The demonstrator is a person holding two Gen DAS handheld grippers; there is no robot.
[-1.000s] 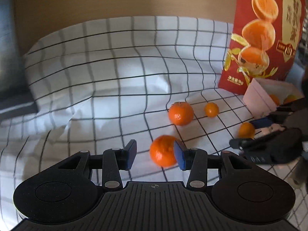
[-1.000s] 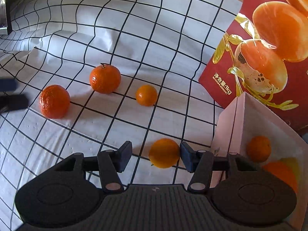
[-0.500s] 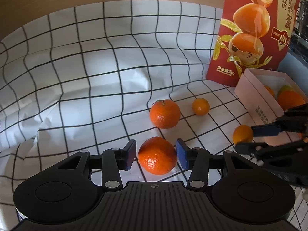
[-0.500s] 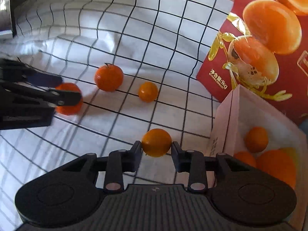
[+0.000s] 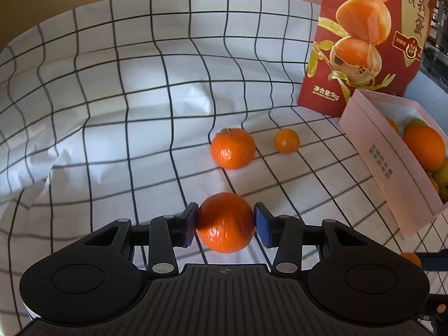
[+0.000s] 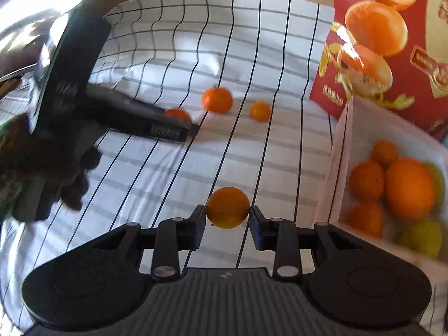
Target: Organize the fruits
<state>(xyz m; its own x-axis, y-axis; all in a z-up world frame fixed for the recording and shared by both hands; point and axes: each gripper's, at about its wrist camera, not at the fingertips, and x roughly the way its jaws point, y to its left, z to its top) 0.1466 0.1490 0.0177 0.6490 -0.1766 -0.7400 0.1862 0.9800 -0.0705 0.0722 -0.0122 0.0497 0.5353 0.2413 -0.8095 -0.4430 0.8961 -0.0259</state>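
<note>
My left gripper is closing its jaws on a large mandarin that rests on the checked cloth, and both blue pads press its sides. In the right wrist view, my right gripper is shut on a small orange and holds it above the cloth, just left of the pink box. The box holds several oranges and green fruits. A stemmed mandarin and another small orange lie loose on the cloth beyond the left gripper.
A tall red bag printed with eggs stands behind the pink box. A gloved hand holds the left gripper's handle at the left of the right wrist view. The cloth rises in folds at the back.
The left gripper's pads came around the large mandarin and closed onto it. The right gripper shut on the small orange and lifted it off the cloth, pulling back beside the box.
</note>
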